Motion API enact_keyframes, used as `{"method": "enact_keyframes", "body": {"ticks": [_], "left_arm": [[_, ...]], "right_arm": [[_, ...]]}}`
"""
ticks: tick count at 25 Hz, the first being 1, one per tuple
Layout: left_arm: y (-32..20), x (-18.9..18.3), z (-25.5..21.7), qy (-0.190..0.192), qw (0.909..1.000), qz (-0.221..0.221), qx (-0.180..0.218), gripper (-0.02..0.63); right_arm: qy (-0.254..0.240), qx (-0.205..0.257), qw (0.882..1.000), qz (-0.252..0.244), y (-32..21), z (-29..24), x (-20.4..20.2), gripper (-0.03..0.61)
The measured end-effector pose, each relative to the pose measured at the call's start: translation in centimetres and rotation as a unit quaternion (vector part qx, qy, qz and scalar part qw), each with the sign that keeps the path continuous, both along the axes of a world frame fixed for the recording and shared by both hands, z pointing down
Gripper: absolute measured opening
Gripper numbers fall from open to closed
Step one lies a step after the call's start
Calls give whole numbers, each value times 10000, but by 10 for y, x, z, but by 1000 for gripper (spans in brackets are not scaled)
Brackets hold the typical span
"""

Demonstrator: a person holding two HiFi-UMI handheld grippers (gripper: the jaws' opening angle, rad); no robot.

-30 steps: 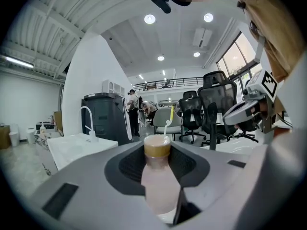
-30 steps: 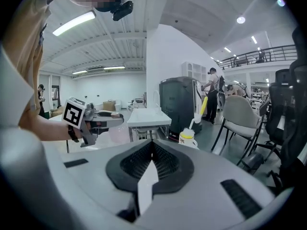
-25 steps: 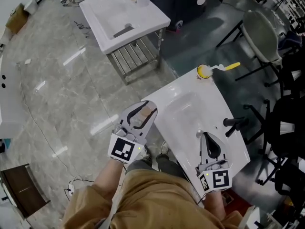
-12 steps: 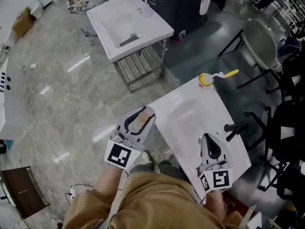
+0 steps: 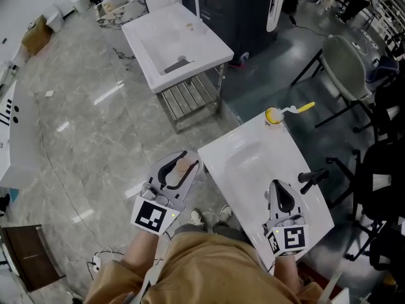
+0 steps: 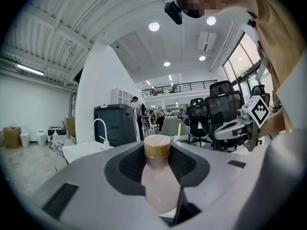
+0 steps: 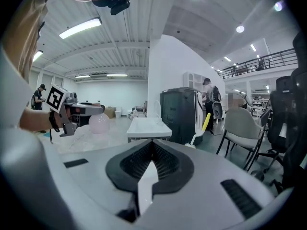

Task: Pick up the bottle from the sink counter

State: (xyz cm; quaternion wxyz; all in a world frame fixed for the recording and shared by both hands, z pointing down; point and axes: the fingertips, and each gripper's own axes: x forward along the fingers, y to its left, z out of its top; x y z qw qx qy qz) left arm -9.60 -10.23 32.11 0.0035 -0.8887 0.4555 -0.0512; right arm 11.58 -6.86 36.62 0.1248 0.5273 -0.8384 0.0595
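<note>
Left gripper view: left gripper (image 6: 157, 143) clamps a rounded, pale pink, tan-capped bottle (image 6: 160, 188) between ribbed dark jaws. Right gripper (image 7: 152, 146) closed, empty, over glossy white sink counter (image 5: 250, 160).

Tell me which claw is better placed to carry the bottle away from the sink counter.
Left. The left claw grips the bottle beside the sink counter; the right claw is shut and empty above it.
</note>
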Motion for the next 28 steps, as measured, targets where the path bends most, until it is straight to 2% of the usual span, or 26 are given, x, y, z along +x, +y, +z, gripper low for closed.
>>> {"method": "enact_keyframes", "body": {"ticks": [7,13,28], "left_arm": [[11,-22,-16,50,9996,-263,-2,132],[20,-44,-27,-65,9986,-479,192,132],[60,-83,-48,112,9939,-1067,242,132]], "right_arm": [[10,89,10000,-15,-6,-6,-1,5],[37,155,9999,-20,-9,-10,-1,5],[86,260,9996,62,-1,-17,11,5]]}}
